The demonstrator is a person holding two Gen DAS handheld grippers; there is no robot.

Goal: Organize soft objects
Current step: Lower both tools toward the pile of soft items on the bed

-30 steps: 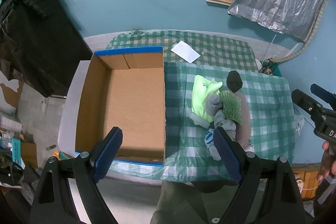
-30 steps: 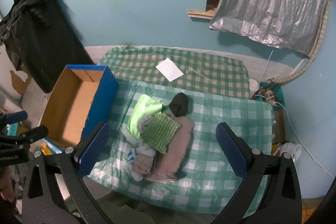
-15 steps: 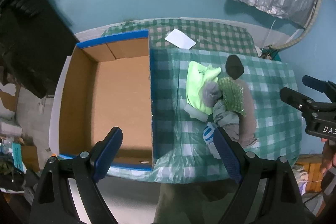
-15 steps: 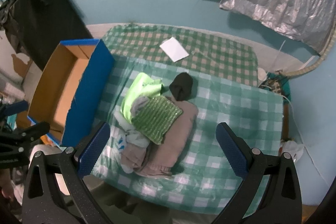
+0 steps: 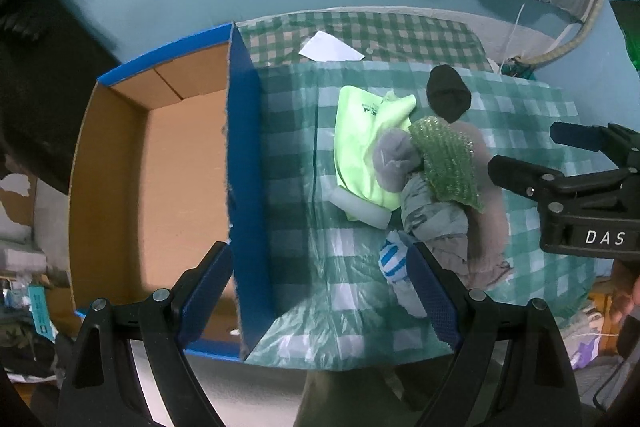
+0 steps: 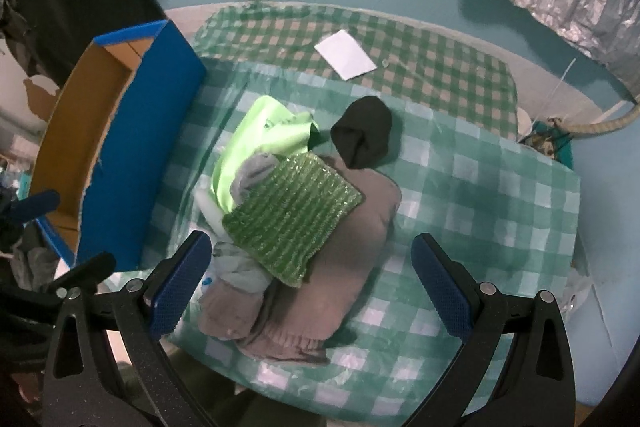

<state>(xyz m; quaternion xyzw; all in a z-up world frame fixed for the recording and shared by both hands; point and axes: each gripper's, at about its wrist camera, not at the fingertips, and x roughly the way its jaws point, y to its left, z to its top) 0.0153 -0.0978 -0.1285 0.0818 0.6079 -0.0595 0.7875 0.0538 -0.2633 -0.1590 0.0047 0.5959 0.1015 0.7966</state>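
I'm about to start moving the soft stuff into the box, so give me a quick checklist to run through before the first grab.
1. Box open with room inside: ok, nothing seen in it.
2. Right gripper open and holding nothing: ok.
3. Left gripper open and holding nothing: ok.
4. Top piece free to lift: ok, green knit lies on top of the pile.
5. Black sock separate from the pile: cannot tell, its edge meets the brown cloth.
6. Paper clear of the pile: ok, it lies apart at the far side.
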